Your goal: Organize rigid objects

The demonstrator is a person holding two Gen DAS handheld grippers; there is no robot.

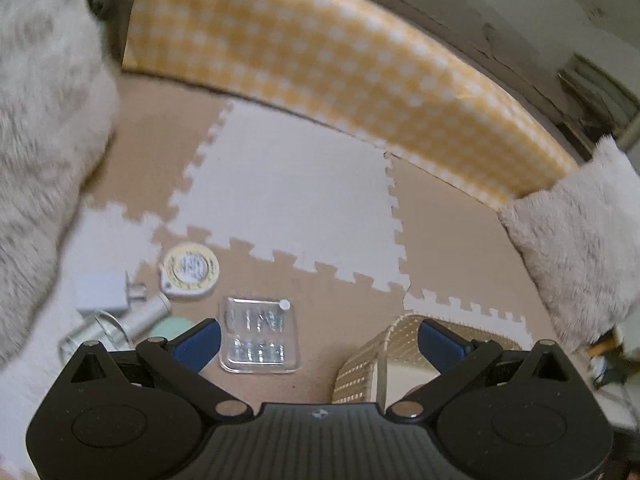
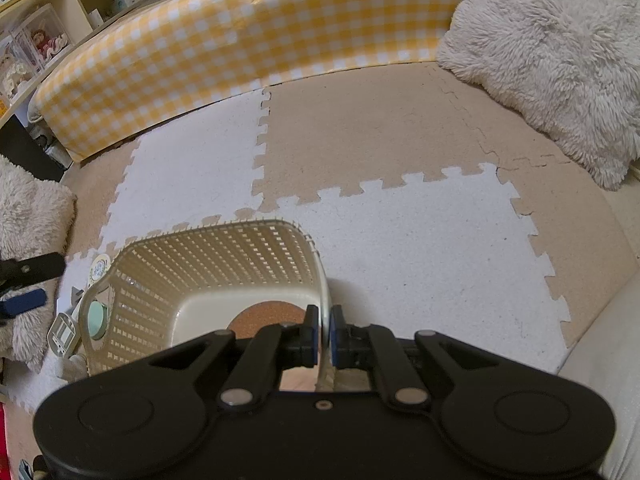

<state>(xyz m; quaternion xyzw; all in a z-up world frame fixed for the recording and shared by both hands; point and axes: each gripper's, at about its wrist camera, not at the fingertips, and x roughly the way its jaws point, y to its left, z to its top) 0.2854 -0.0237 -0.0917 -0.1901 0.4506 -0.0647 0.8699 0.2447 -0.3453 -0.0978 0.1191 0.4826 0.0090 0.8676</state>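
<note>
My left gripper (image 1: 320, 340) is open and empty, just above the floor mat. A clear plastic case (image 1: 260, 334) lies flat between its fingers, nearer the left one. A round tape measure (image 1: 191, 270), a white charger (image 1: 103, 292), a metal tube (image 1: 140, 318) and a mint round thing (image 1: 172, 326) lie to its left. The cream lattice basket (image 1: 372, 360) stands at the right. My right gripper (image 2: 324, 332) is shut on the basket's right rim (image 2: 322, 280). A cork coaster (image 2: 266, 316) lies inside the basket.
A yellow checked cushion wall (image 2: 248, 36) bounds the mat at the back. Fluffy pillows lie at the right (image 2: 552, 60) and left (image 2: 28, 216). Shelves (image 2: 60, 12) stand behind at the left. The puzzle mat (image 2: 420, 232) spreads ahead.
</note>
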